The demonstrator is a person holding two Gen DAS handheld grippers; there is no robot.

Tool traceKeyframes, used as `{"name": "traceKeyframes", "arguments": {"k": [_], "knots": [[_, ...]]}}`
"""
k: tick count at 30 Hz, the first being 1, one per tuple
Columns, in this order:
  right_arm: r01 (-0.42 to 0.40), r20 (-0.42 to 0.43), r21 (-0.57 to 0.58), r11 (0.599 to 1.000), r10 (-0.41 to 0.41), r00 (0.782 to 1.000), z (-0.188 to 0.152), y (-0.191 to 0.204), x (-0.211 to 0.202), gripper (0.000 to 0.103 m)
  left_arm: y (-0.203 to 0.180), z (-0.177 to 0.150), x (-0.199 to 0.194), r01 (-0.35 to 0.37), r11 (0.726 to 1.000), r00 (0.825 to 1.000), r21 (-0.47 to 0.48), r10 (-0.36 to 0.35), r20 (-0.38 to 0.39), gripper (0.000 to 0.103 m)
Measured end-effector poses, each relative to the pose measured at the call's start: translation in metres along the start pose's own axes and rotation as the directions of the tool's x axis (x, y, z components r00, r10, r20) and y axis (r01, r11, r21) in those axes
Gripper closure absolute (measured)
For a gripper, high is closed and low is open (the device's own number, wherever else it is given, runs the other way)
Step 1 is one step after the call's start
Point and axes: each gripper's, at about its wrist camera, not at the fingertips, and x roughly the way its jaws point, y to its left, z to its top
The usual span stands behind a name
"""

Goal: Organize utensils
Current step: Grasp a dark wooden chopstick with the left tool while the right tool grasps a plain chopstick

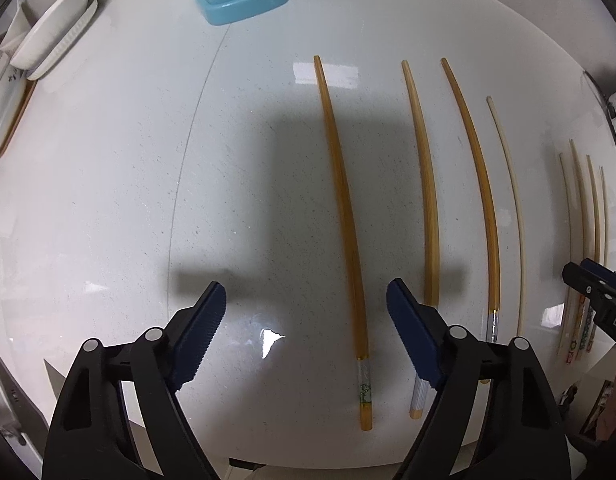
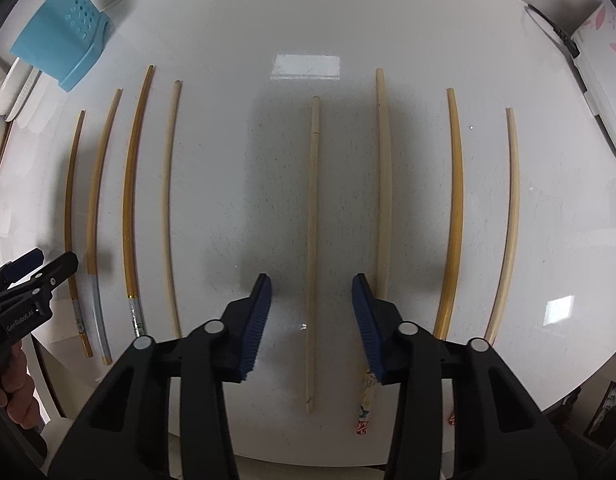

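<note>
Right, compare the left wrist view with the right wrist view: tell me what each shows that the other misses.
Only the left wrist view shows the left gripper head-on, jaws open over bare countertop.

Only the right wrist view shows the right gripper head-on, open astride a pale chopstick, plus the holes in the blue holder.

Both show that blue holder, the amber chopsticks laid in a row, and stacked white dishes at the left.
</note>
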Motion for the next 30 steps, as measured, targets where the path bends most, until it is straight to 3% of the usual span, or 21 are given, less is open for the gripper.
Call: {"name": "traceKeyframes", "arguments": {"k": [4, 7, 9, 10, 11, 30], "knots": [[0.028, -0.009, -0.004, 1.000, -0.028, 1.000, 0.002, 0.001, 0.002, 0.078, -0.005, 0.002, 0.000, 0.002, 1.000, 1.000, 0.002, -0.002, -0.016, 0.033], [0.033, -0.023, -0.005, 0.999, -0.033, 0.999, 0.008, 0.005, 0.002, 0.087, -0.013, 0.003, -0.001, 0.002, 1.000, 1.000, 0.007, -0.002, -0.031, 0.049], [0.037, -0.030, -0.003, 0.999, -0.037, 0.999, 0.012, 0.010, 0.004, 0.099, -0.017, 0.005, -0.003, 0.001, 1.000, 0.999, 0.012, -0.001, -0.042, 0.071], [0.041, -0.032, -0.003, 0.999, -0.041, 0.999, 0.012, 0.011, 0.004, 0.099, -0.018, 0.007, -0.003, -0.001, 1.000, 0.999, 0.016, 0.001, -0.049, 0.079], [0.047, -0.032, -0.007, 0.999, -0.047, 0.998, 0.013, 0.012, 0.004, 0.100, -0.020, 0.008, -0.003, -0.002, 1.000, 0.998, 0.021, 0.003, -0.057, 0.096], [0.044, 0.056, -0.010, 0.999, -0.043, 0.997, 0.018, 0.030, -0.028, 0.100, -0.010, 0.014, -0.029, 0.054, 0.998, 0.998, 0.024, -0.055, 0.019, 0.097]]}}
